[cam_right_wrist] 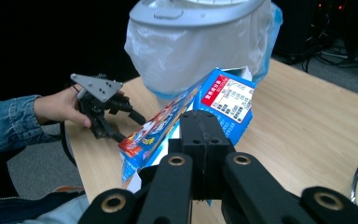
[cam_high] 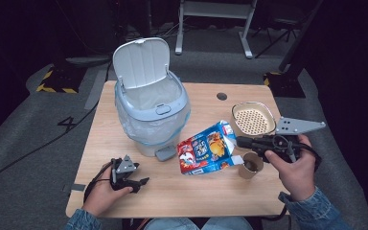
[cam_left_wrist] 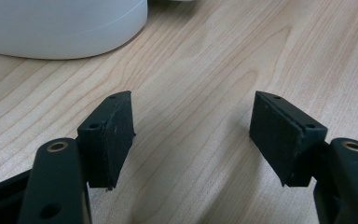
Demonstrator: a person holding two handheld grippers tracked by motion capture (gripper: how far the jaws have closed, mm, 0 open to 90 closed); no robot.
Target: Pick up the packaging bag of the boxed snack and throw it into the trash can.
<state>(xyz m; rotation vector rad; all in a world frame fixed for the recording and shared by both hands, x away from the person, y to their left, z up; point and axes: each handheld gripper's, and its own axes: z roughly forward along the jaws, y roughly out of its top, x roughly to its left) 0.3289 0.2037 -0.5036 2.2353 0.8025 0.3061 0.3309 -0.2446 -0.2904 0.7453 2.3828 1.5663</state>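
Observation:
A colourful cereal box (cam_high: 203, 151) hangs tilted just over the table, in front of the bin. My right gripper (cam_high: 239, 142) is shut on its upper right edge. In the right gripper view the shut jaws (cam_right_wrist: 207, 135) pinch a thin edge of the box (cam_right_wrist: 226, 100), whose open end points toward the camera. At the front left, my left gripper (cam_high: 141, 182) rests on the wooden table (cam_high: 196, 191). Its jaws stand open (cam_left_wrist: 193, 140) with only bare wood between them.
A pale blue pedal bin (cam_high: 151, 115) with a plastic liner stands mid-table, its lid (cam_high: 140, 62) raised. A bowl of cereal (cam_high: 253, 119) sits at the right, and a brown paper cup (cam_high: 250, 165) sits below my right gripper. The bin's base (cam_left_wrist: 60, 28) lies just beyond the left gripper.

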